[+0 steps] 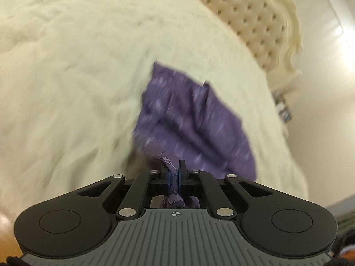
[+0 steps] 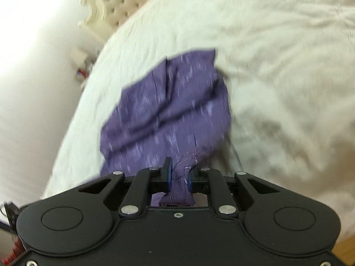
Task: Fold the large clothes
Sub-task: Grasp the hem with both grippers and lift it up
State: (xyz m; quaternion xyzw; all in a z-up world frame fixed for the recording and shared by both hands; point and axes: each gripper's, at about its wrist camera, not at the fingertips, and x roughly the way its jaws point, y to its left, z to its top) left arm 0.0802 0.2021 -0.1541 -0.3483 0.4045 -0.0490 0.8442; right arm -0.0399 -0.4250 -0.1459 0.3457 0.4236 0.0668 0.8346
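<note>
My left gripper [image 1: 174, 169] is clamped tight on a bunched corner of the purple garment [image 1: 190, 124], jaws nearly together with cloth pinched between the pads. My right gripper [image 2: 179, 170] is also clamped on a thicker bunch of the same purple garment [image 2: 164, 108], jaws a little apart around the wad. The garment hangs from both grips, with its far part lying on the cream fluffy bedcover [image 1: 73, 73]. Both views are motion-blurred. The tufted headboard [image 1: 250, 15] is far right in the left view, far left in the right view.
</note>
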